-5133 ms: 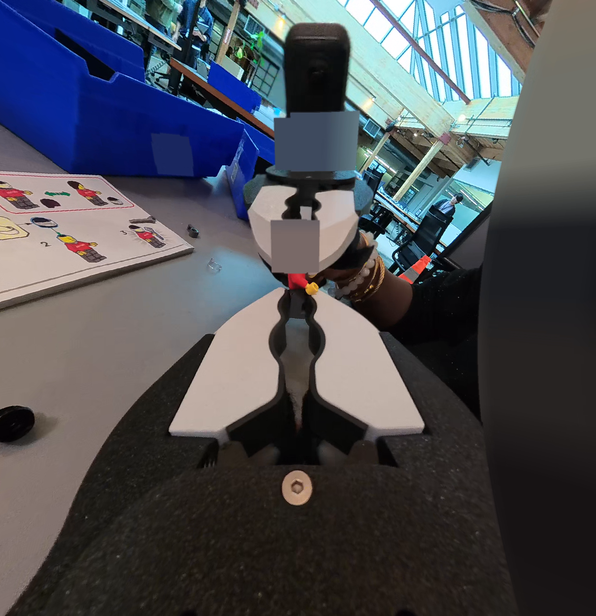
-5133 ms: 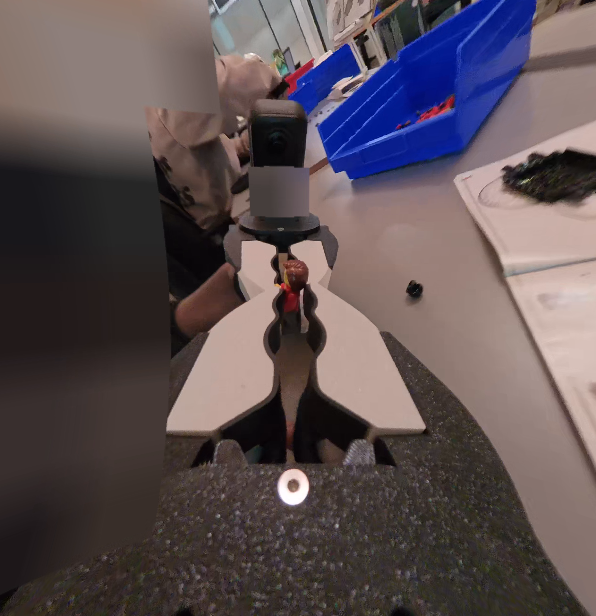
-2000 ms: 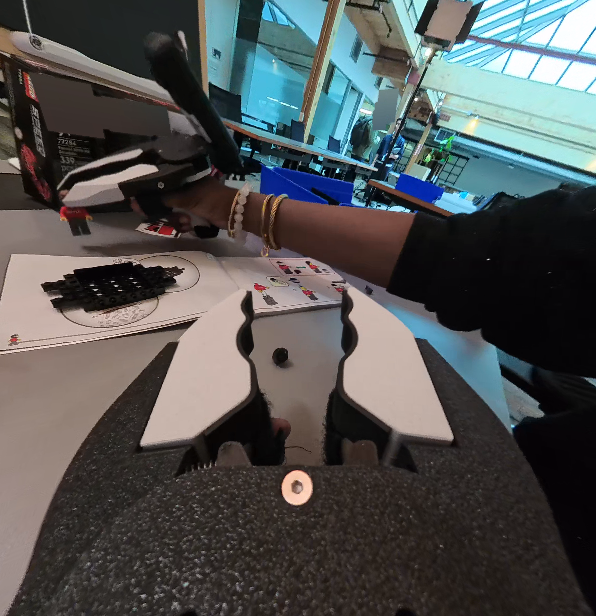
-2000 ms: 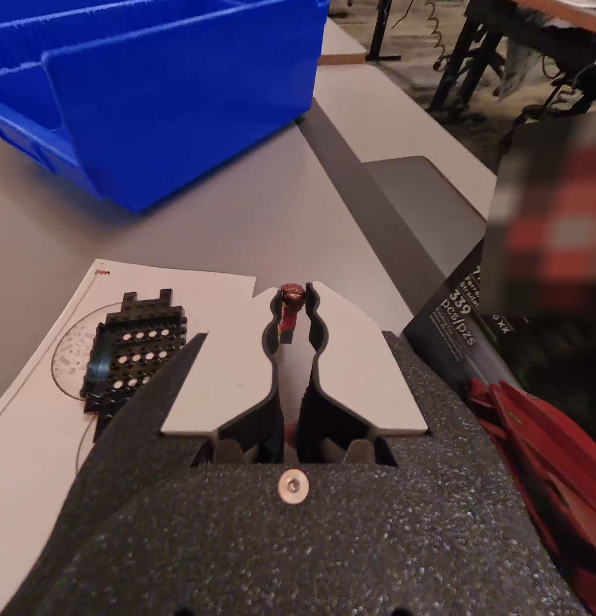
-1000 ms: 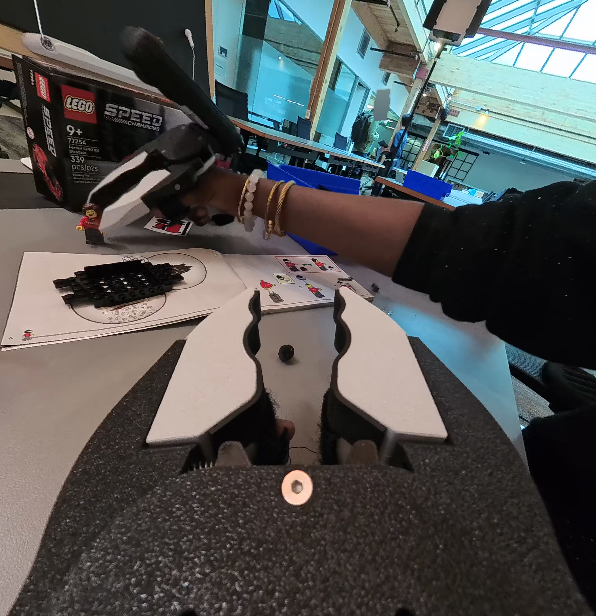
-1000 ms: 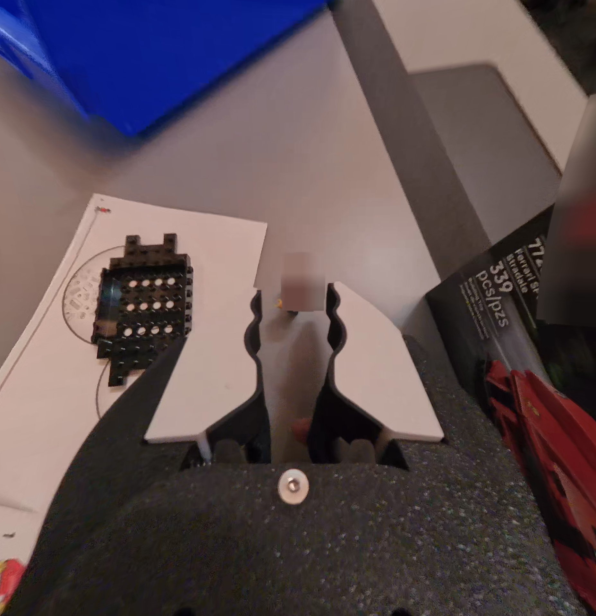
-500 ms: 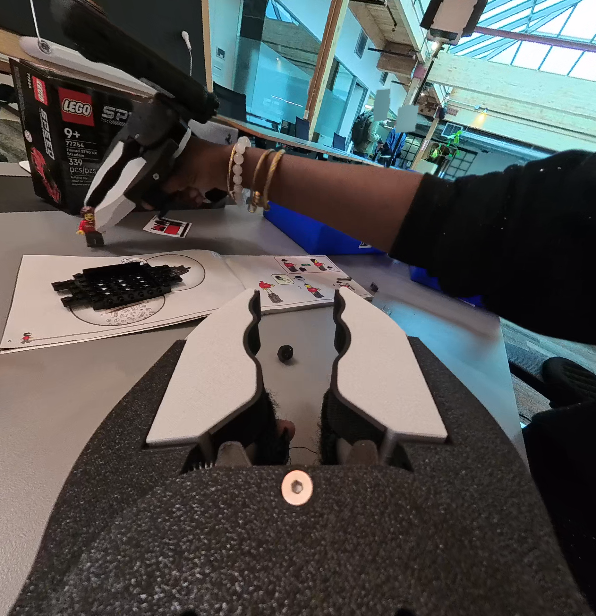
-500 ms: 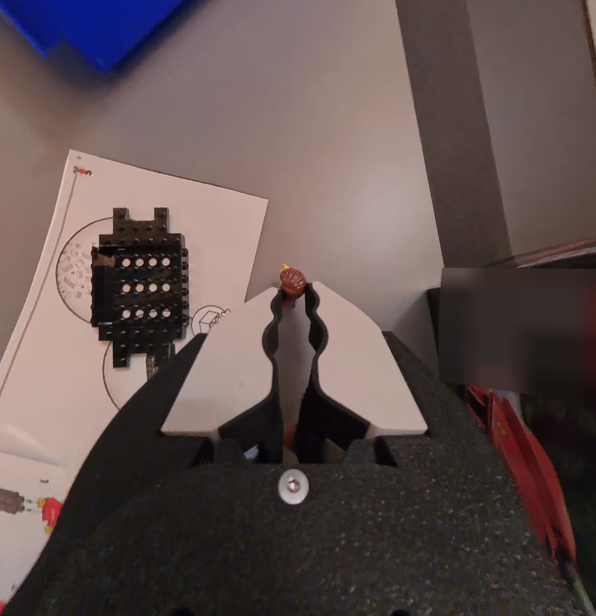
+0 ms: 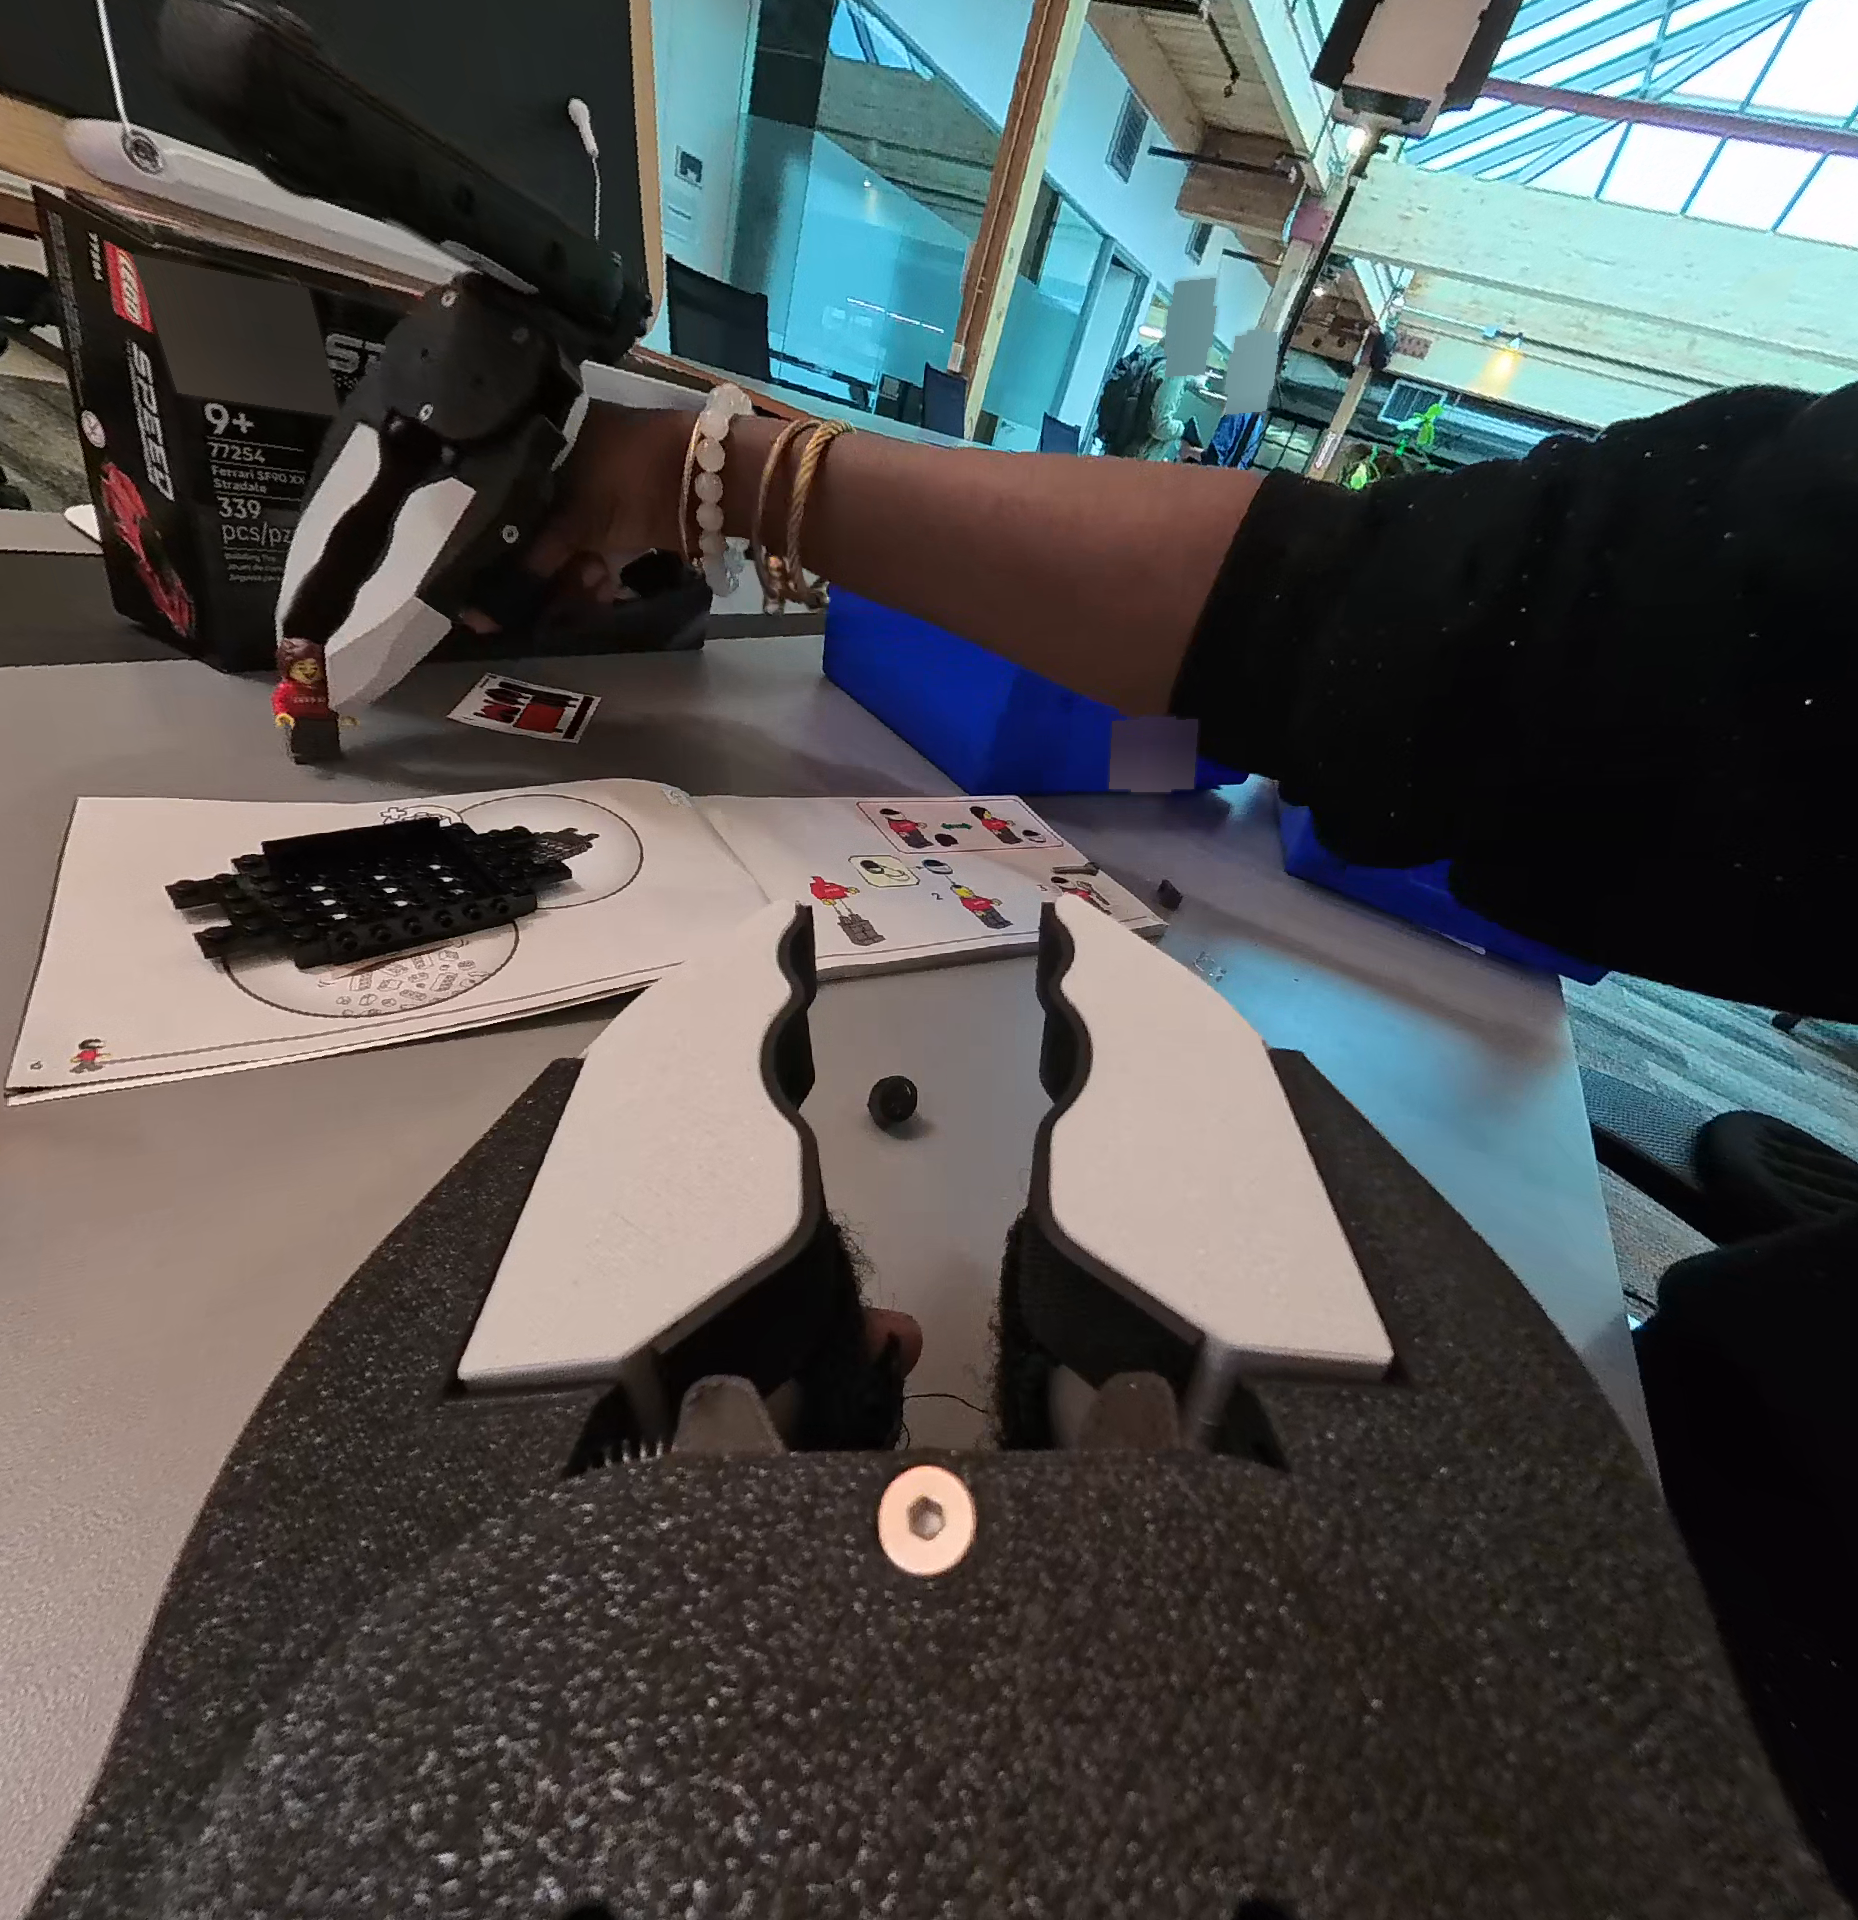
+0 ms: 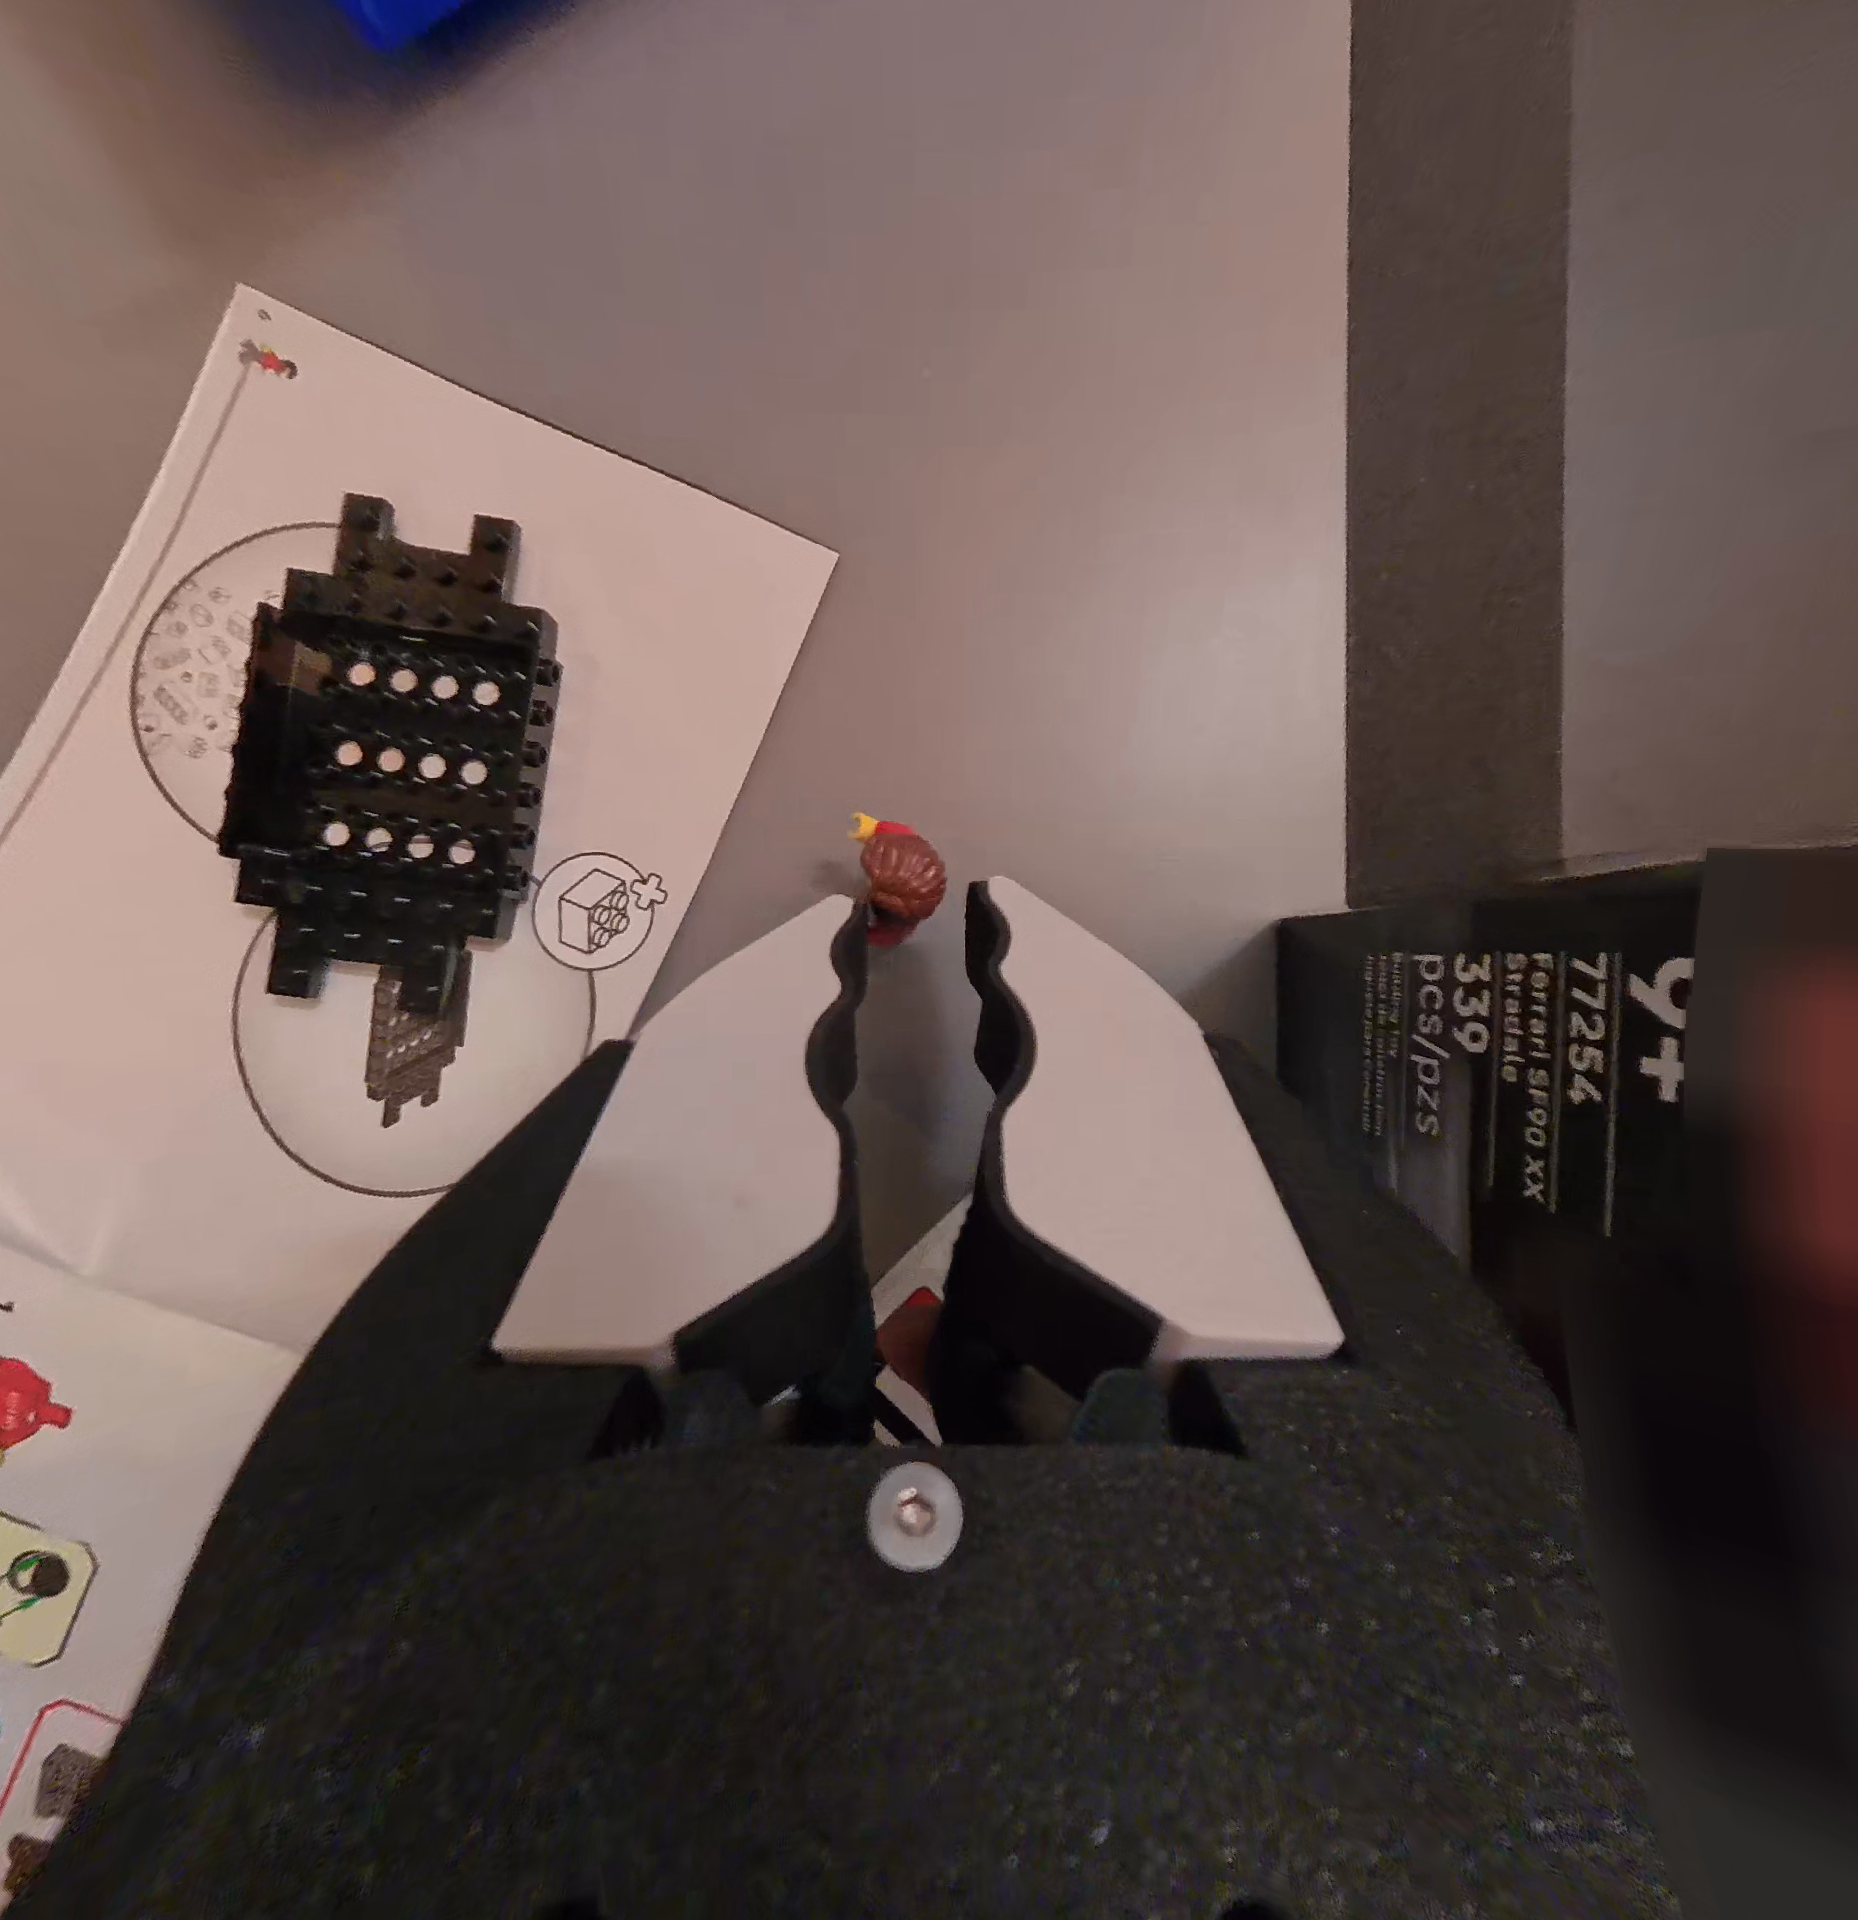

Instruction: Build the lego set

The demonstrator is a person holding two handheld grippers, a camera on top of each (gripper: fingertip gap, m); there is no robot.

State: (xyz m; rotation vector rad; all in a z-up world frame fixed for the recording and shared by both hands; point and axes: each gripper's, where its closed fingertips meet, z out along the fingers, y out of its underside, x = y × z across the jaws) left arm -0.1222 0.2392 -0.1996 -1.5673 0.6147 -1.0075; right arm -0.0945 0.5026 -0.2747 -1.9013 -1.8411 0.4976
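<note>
The left gripper hovers low over the grey desk, jaws open and bare; a small black round part lies on the desk between them. Beyond, centre frame, an open instruction booklet carries a black brick chassis. At upper left, the right gripper points steeply down, jaws parted around a standing minifigure with brown hair and red torso: one pad lies against it, the other stands clear. A black set box stands behind; a blue bin sits at centre right.
</note>
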